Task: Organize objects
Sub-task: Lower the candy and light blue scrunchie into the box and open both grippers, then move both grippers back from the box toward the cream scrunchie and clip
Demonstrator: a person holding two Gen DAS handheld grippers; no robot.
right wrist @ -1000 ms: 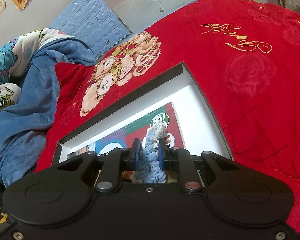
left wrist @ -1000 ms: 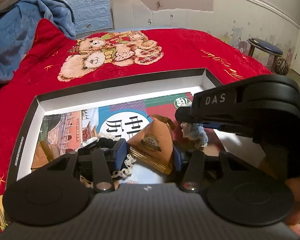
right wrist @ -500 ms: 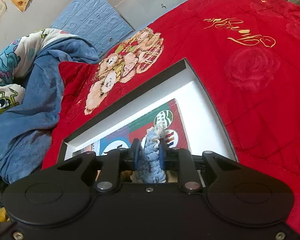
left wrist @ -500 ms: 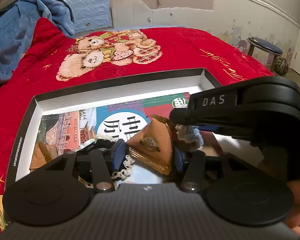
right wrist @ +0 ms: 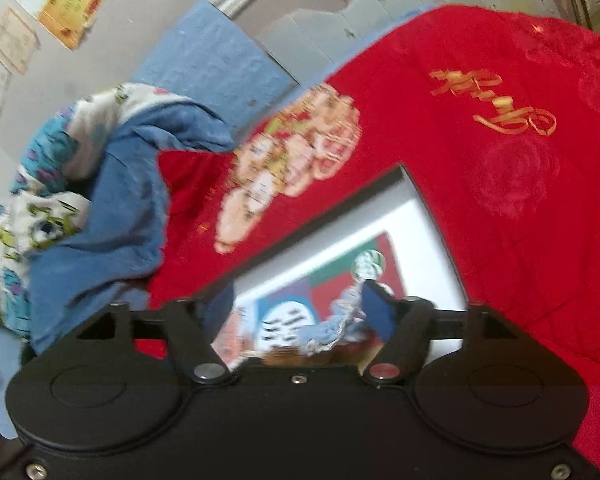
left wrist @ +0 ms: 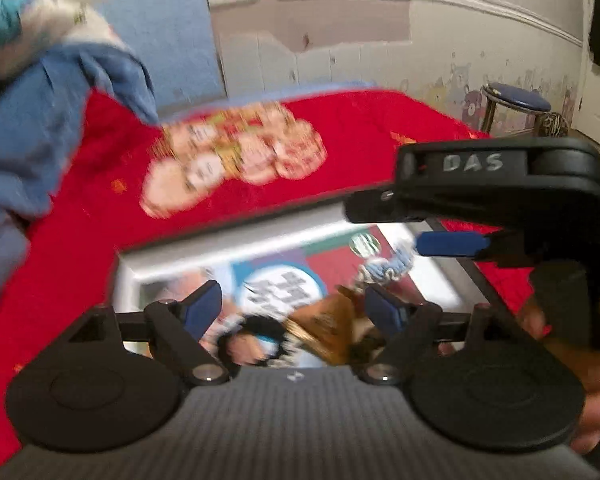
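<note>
Blue crocheted piece lies in the shallow box on the bed, between and just below the fingers of my right gripper; those fingers are spreading and neither pad presses on it, so I hold nothing there; in the left view the same piece sits just beneath the blue pad of my right gripper. My left gripper is likewise opening, fingers spread wide; the tan pouch and the dark lace-edged item lie between and below them in the box, on the printed sheet; no pad touches either. Both views are blurred, so finer contact cannot be confirmed. Controlling relation: the crocheted piece lies ahead of and under my right fingers, its long axis running roughly from near to far along the line they point; my right hand is plainly the nearer to it, the left nearer to the pouch. Judgement: both items appear deposited in the box; any re-grip of the crocheted piece would fall to the right, closing across its narrow width. Red quilt surrounds the box on all visible sides.
</note>
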